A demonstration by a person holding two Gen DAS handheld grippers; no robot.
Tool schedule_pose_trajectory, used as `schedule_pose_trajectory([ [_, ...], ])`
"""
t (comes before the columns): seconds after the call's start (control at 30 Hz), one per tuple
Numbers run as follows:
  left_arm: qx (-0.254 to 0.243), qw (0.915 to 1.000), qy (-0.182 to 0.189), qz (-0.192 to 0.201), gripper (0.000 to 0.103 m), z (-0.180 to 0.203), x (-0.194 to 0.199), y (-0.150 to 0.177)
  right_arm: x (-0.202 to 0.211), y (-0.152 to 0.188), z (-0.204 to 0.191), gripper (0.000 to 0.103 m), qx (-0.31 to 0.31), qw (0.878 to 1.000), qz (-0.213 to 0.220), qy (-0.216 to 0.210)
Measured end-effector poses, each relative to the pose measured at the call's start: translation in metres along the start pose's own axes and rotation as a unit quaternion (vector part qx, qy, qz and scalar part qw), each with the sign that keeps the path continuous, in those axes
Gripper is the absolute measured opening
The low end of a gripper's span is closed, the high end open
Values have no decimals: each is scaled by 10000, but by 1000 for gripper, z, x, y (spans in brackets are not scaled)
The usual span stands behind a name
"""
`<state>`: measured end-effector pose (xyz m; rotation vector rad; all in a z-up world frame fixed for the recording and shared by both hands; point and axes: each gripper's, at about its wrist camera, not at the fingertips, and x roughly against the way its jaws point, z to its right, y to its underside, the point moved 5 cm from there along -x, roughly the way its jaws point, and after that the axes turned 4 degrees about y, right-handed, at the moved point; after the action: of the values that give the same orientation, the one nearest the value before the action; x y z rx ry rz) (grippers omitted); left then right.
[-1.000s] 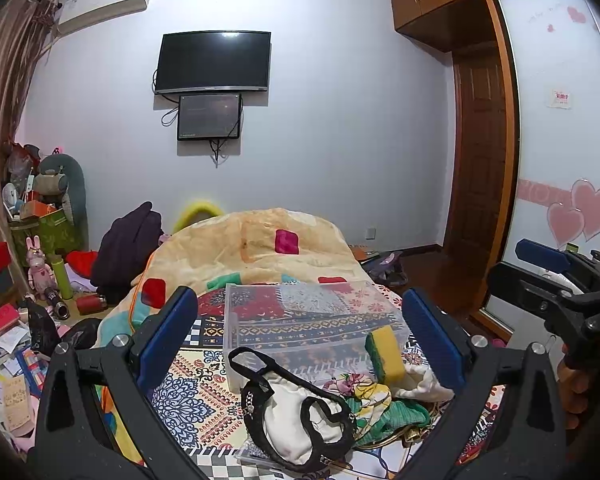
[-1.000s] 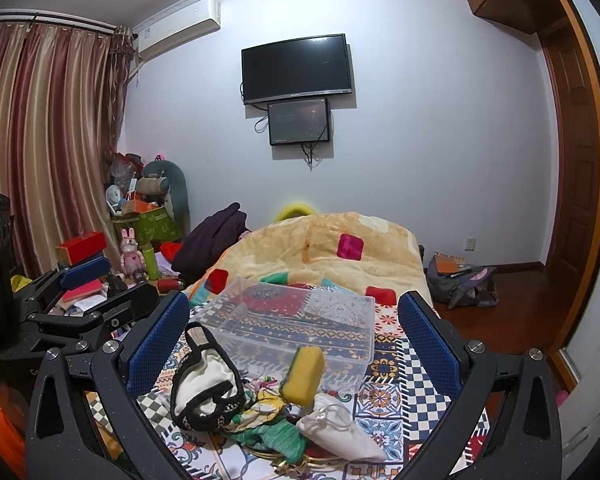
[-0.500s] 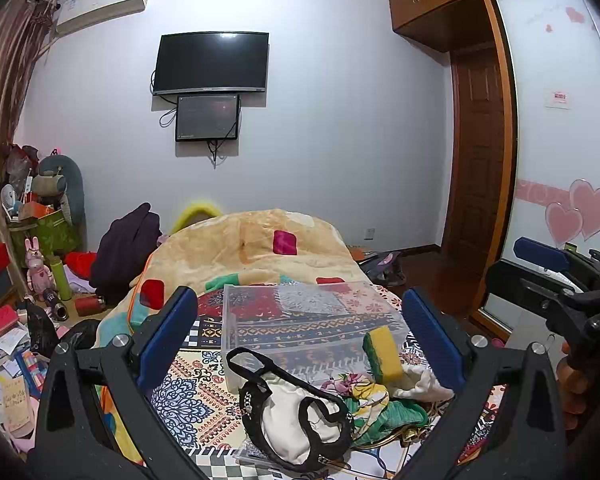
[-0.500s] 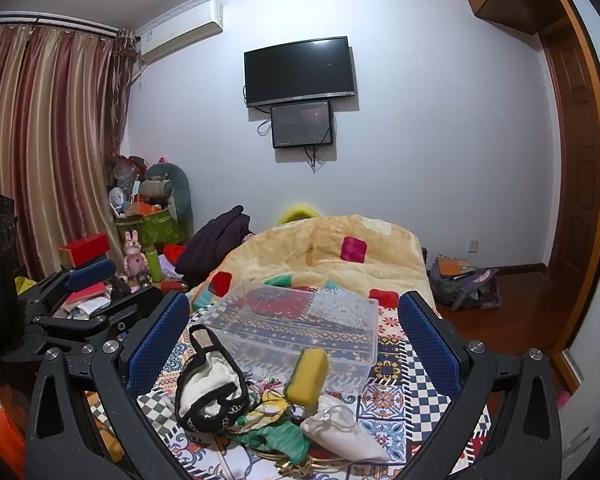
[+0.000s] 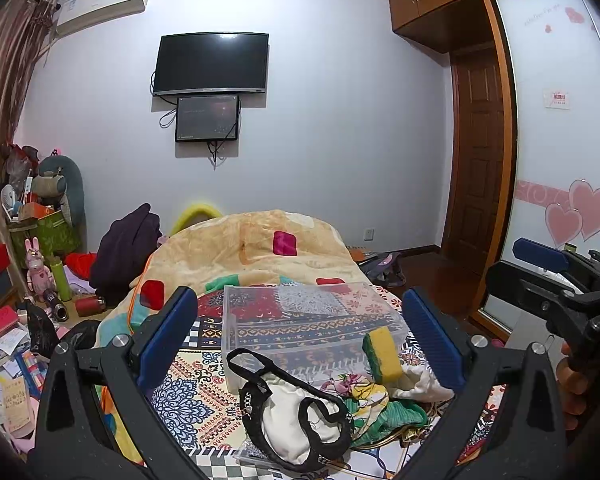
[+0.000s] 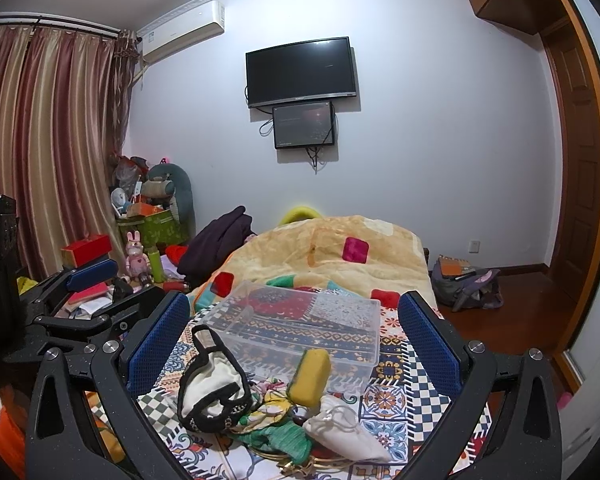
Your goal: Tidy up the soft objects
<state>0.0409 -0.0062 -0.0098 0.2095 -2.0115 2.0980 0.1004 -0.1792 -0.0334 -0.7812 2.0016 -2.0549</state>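
Clear plastic bin (image 6: pixel 300 332), smooth & glossy, on a matt patterned cloth bedspread (image 6: pixel 404 376). Sponge (image 6: pixel 310 376): porous yellow foam w/ rough green scrub face; drawstring pouch (image 6: pixel 346 434) plain white cloth. Blanket (image 5: pixel 256 252) plush fleece; door (image 5: pixel 478 156) varnished wood; gripper pads (image 6: pixel 426 344) textured blue rubber

Black hand-held gripper (image 5: pixel 300 332), blue ribbed pads (image 5: pixel 166 330), silver screws
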Motion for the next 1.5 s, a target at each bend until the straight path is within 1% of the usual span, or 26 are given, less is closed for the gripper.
schedule_pose_trajectory([
  [0.53, 2, 10000, 9, -2, 103, 1, -1, 1, 1, 0, -2, 103, -13, 10000, -4, -19],
  [0.7, -5, 9999, 83, -69, 103, 3, -3, 3, -2, 1, -1, 103, -52, 10000, -63, -49],
  [0.8, 11, 9998, 141, -160, 103, 0, -6, 7, -7, 4, 1, 103, -74, 9997, -190, -119],
  [1.0, 25, 9981, 157, -599, 103, -11, -25, 26, -26, 19, 5, 103, -84, 9979, -623, -179],
  [1.03, 63, 9973, 165, -707, 101, -14, -30, 31, -30, 23, 5, 102, -93, 9971, -720, -209],
  [1.07, 100, 9966, 160, -802, 95, -18, -34, 35, -35, 27, 5, 101, -100, 9962, -841, -223],
  [1.13, 210, 9938, 169, -1080, 85, -25, -46, 47, -43, 35, 6, 93, -114, 9942, -1040, -262],
  [1.17, 290, 9921, 182, -1205, 82, -30, -51, 52, -47, 39, 7, 91, -135, 9928, -1157, -297],
  [1.23, 457, 9889, 204, -1401, 78, -39, -60, 62, -57, 49, 9, 83, -200, 9893, -1401, -357],
  [1.27, 532, 9872, 206, -1488, 75, -43, -64, 67, -60, 51, 9, 82, -217, 9881, -1477, -369],
  [1.33, 625, 9846, 199, -1621, 70, -49, -71, 76, -68, 59, 11, 74, -246, 9850, -1666, -384],
  [1.4, 687, 9817, 202, -1764, 67, -53, -78, 84, -76, 67, 13, 69, -251, 9816, -1856, -374],
  [1.47, 726, 9786, 223, -1911, 61, -56, -85, 93, -84, 74, 14, 67, -268, 9785, -2013, -367],
  [1.5, 737, 9773, 233, -1972, 60, -57, -88, 97, -87, 76, 14, 66, -273, 9771, -2080, -361],
])
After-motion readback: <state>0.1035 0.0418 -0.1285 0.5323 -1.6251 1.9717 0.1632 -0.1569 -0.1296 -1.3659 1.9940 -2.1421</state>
